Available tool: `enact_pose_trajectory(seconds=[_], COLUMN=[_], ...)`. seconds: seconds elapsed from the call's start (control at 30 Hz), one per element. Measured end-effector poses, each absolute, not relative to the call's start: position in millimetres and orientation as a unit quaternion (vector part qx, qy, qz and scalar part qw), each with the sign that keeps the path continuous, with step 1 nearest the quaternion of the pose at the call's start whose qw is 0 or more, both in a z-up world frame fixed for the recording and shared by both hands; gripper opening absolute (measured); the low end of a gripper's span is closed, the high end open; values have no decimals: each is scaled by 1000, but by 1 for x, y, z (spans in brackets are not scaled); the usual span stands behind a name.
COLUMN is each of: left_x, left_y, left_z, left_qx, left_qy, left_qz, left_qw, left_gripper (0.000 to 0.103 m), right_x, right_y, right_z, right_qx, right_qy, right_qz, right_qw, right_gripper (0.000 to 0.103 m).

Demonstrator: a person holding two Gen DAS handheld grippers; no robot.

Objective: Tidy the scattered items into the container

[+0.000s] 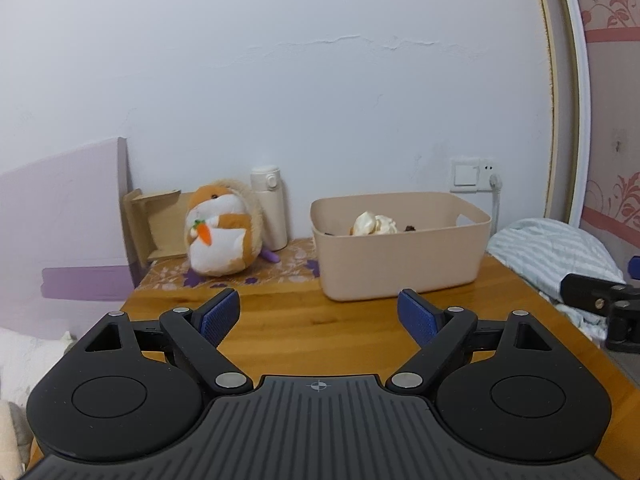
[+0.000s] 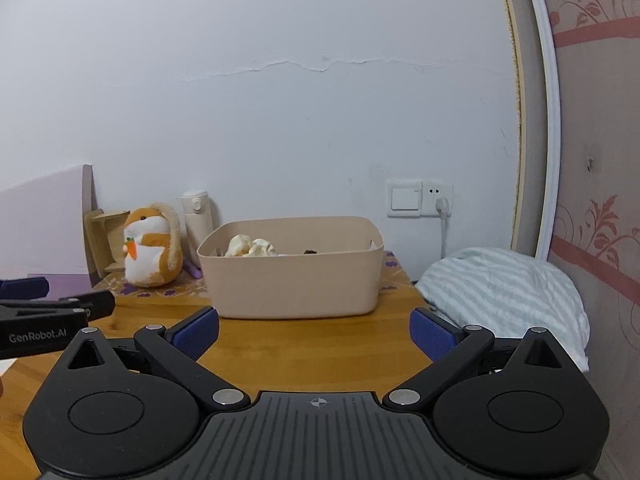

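Above the wooden bench [image 1: 280,332], with both tongs — left [image 1: 319,314], right [image 2: 314,332] — spread and empty, I should aim for the plush hamster [image 1: 222,232] left of the bin [image 1: 400,264], squeezing its soft body gently.

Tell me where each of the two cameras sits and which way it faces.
Left wrist: on the left gripper, looking along its open fingers across the wooden table at the hamster plush and beige bin; the right gripper shows at the right edge.
Right wrist: on the right gripper, open, facing the bin head-on; the left gripper shows at the left.
Shared: table, bin, plush, white bottle.
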State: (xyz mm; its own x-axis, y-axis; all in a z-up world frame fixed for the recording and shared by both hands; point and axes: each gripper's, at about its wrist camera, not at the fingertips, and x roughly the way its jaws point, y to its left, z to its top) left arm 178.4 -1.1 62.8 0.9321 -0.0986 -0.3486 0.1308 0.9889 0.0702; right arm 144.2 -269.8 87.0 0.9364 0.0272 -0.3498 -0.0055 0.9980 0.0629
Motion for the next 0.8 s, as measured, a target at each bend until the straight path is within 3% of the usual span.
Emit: enact_pose_trajectory(seconds=[0.8], left_x=[97], left_y=[17], left_z=[57], left_qx=[18], left_qy=[207], left_qz=[-55], left_qw=[977], left_gripper=[89], right_x=[65], right_y=[-258], right_z=[68], right_qx=[45], right_qy=[174], right_qz=[-9], right_qw=[984], right_gripper=[103])
